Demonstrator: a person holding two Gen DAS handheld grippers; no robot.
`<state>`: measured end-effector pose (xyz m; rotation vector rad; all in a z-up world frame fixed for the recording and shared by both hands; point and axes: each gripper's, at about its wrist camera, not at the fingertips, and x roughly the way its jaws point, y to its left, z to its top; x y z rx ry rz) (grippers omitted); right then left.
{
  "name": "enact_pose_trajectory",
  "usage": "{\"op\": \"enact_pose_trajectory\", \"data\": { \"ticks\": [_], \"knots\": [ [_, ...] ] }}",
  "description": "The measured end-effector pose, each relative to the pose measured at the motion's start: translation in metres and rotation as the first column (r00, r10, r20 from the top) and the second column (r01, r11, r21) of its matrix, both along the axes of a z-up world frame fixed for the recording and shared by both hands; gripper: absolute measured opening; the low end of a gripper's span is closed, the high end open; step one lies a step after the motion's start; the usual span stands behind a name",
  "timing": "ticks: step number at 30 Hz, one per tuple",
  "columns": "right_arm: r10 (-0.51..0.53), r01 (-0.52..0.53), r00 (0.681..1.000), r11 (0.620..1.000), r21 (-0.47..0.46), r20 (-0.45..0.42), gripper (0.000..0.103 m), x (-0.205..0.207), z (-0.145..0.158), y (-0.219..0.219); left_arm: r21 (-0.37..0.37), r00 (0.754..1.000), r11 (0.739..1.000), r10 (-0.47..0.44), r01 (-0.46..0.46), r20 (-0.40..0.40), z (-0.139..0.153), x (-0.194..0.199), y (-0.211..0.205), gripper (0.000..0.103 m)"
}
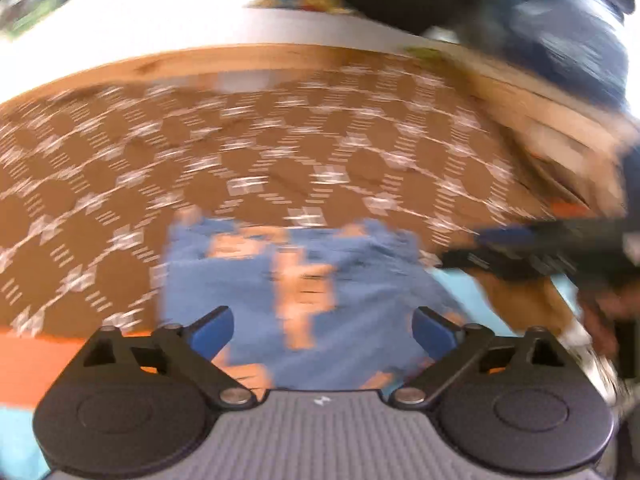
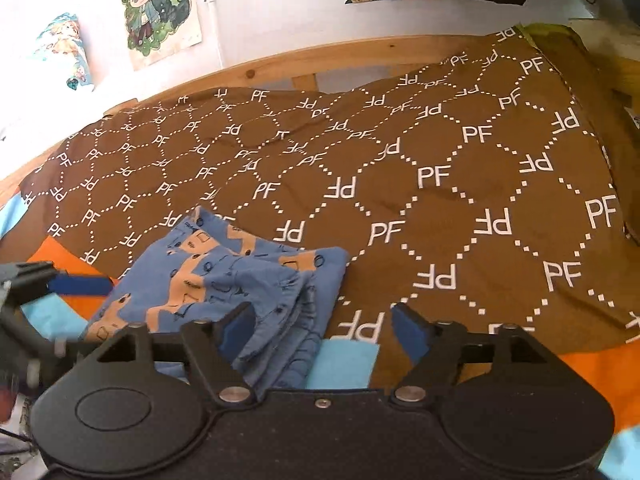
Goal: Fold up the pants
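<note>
Both hand-held grippers agape, tilted downward

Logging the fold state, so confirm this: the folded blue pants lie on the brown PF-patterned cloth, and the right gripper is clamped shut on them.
Wrong on the grip. In the right wrist view the right gripper stands open; the folded blue pants lie free on the brown PF-patterned cloth.

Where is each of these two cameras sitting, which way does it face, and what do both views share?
Left wrist: on the left hand-held gripper, looking down along its open fingers at the blue pants on the brown PF blanket; the right hand-held gripper enters at right; blurred.
Right wrist: on the right hand-held gripper, open, facing the folded pants, blanket, wall posters; the left hand-held gripper shows at left.
Shared: pants, blanket, wooden bed frame.
</note>
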<state>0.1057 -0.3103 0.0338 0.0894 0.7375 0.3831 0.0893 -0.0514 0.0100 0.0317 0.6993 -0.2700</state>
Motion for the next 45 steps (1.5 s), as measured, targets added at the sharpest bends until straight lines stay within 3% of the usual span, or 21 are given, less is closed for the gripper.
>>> {"op": "enact_pose_trajectory", "data": {
  "ticks": [3, 6, 13, 17, 20, 22, 23, 27, 29, 30, 33, 34, 37, 41, 45],
  "knots": [
    [0.006, -0.006, 1.0, 1.0, 0.002, -0.016, 0.079, -0.003, 0.003, 0.011, 0.057, 0.986, 0.987, 0.153, -0.149, -0.07, -0.001, 0.012, 0.019, 0.103],
    [0.018, -0.017, 0.999, 0.999, 0.03, -0.036, 0.08, -0.008, 0.004, 0.02, 0.068, 0.964, 0.972, 0.233, -0.226, -0.125, -0.008, 0.015, 0.036, 0.103],
    [0.029, -0.026, 0.997, 0.998, 0.053, -0.067, 0.099, -0.02, -0.004, 0.03, 0.065, 0.942, 0.961, 0.276, -0.269, -0.191, -0.025, 0.013, 0.046, 0.103],
    [0.031, -0.028, 0.999, 0.997, 0.065, -0.041, 0.099, -0.021, -0.002, 0.031, 0.055, 0.94, 0.962, 0.272, -0.266, -0.207, -0.03, 0.008, 0.047, 0.102],
    [0.03, -0.027, 0.999, 0.996, 0.085, -0.038, 0.084, -0.021, -0.002, 0.032, 0.044, 0.937, 0.962, 0.273, -0.27, -0.217, -0.031, 0.007, 0.049, 0.102],
    [0.034, -0.032, 0.999, 0.998, 0.061, -0.03, 0.055, -0.022, -0.002, 0.035, 0.047, 0.938, 0.963, 0.271, -0.267, -0.214, -0.032, 0.007, 0.049, 0.103],
    [0.042, -0.04, 0.999, 0.998, 0.053, -0.034, 0.05, -0.021, -0.002, 0.036, 0.048, 0.939, 0.962, 0.271, -0.267, -0.213, -0.032, 0.007, 0.048, 0.103],
    [0.049, -0.043, 0.995, 0.997, 0.066, -0.092, 0.047, -0.018, -0.009, 0.038, 0.043, 0.936, 0.961, 0.277, -0.275, -0.217, -0.032, 0.007, 0.049, 0.102],
    [0.054, -0.048, 0.994, 0.997, 0.058, -0.099, 0.038, -0.019, -0.011, 0.04, 0.043, 0.934, 0.959, 0.282, -0.28, -0.219, -0.032, 0.007, 0.049, 0.102],
    [0.062, -0.059, 0.994, 0.998, 0.034, -0.087, 0.027, -0.02, -0.009, 0.043, 0.044, 0.934, 0.959, 0.283, -0.28, -0.22, -0.033, 0.007, 0.049, 0.103],
    [0.1, -0.101, 0.993, 0.995, -0.01, -0.068, 0.023, -0.025, 0.001, 0.044, 0.046, 0.935, 0.96, 0.279, -0.276, -0.22, -0.032, 0.006, 0.049, 0.103],
    [0.108, -0.11, 0.991, 0.994, -0.025, -0.073, 0.001, -0.026, 0.004, 0.044, 0.046, 0.935, 0.96, 0.278, -0.275, -0.221, -0.032, 0.005, 0.05, 0.103],
    [0.113, -0.119, 0.989, 0.991, -0.054, -0.094, 0.0, -0.026, 0.006, 0.04, 0.042, 0.935, 0.961, 0.276, -0.273, -0.223, -0.033, 0.003, 0.052, 0.103],
    [0.114, -0.114, 0.985, 0.993, 0.011, -0.132, 0.002, -0.023, 0.003, 0.032, 0.035, 0.935, 0.961, 0.275, -0.274, -0.225, -0.034, 0.003, 0.054, 0.103],
    [0.066, -0.053, 0.988, 0.994, 0.093, -0.142, 0.043, -0.017, 0.001, 0.025, 0.038, 0.935, 0.961, 0.277, -0.275, -0.224, -0.034, 0.003, 0.053, 0.103]
  ]
}}
